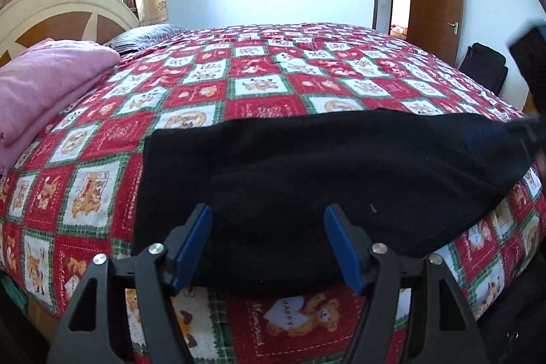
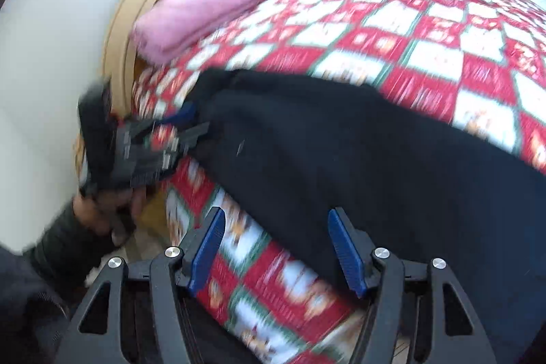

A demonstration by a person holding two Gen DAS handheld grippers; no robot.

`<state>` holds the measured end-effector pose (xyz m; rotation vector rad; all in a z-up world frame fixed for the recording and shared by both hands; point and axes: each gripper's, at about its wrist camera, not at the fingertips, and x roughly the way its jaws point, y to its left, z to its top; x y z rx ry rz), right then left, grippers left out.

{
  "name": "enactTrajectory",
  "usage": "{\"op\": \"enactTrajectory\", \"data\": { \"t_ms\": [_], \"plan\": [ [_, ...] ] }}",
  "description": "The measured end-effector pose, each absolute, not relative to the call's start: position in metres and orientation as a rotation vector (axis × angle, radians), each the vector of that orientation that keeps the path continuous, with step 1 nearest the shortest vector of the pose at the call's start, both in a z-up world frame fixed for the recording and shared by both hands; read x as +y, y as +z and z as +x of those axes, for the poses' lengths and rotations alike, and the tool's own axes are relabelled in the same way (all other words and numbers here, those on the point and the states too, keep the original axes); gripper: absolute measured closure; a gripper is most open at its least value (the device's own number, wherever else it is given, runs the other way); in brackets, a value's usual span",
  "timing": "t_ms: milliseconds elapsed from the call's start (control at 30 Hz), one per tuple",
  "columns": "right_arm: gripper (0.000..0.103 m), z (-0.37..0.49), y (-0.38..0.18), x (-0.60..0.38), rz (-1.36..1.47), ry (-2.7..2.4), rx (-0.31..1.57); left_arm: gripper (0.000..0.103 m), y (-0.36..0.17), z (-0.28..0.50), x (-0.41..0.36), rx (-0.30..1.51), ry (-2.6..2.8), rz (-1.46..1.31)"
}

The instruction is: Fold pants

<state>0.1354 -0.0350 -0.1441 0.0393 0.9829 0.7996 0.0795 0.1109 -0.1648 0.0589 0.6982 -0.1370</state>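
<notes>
Folded pink blanket [image 1: 51, 81] on patchwork quilt [image 1: 259, 74]

Left gripper [image 1: 268, 241]: two black linkage arms per side with triangular cut-outs, each joint capped by a round silver screw head; flat blue pads [image 1: 192, 248] line the inner faces of both fingers. Right gripper [image 2: 276, 248]: identical build, black arms, silver screw heads, ribbed blue pads [image 2: 346, 249]. Below the left gripper's black body in the right wrist view, a bare-skinned hand [image 2: 102, 210] shows, blurred, with a dark ribbed sleeve [image 2: 58, 244] at the wrist.
</notes>
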Motion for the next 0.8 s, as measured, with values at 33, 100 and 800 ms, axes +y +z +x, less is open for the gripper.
{"op": "enactTrajectory", "data": {
  "t_ms": [33,100,800],
  "plan": [
    [0.038,0.148,-0.139,-0.036,0.057,0.761,0.960,0.032,-0.165,0.080,0.109,0.701,-0.136,0.064],
    [0.038,0.174,-0.134,-0.038,0.092,0.668,0.941,0.032,-0.167,0.081,0.109,0.705,-0.142,0.059],
    [0.052,0.273,-0.174,-0.022,0.252,0.566,1.189,0.016,-0.185,0.075,0.042,0.699,-0.310,0.155]
  ]
}}
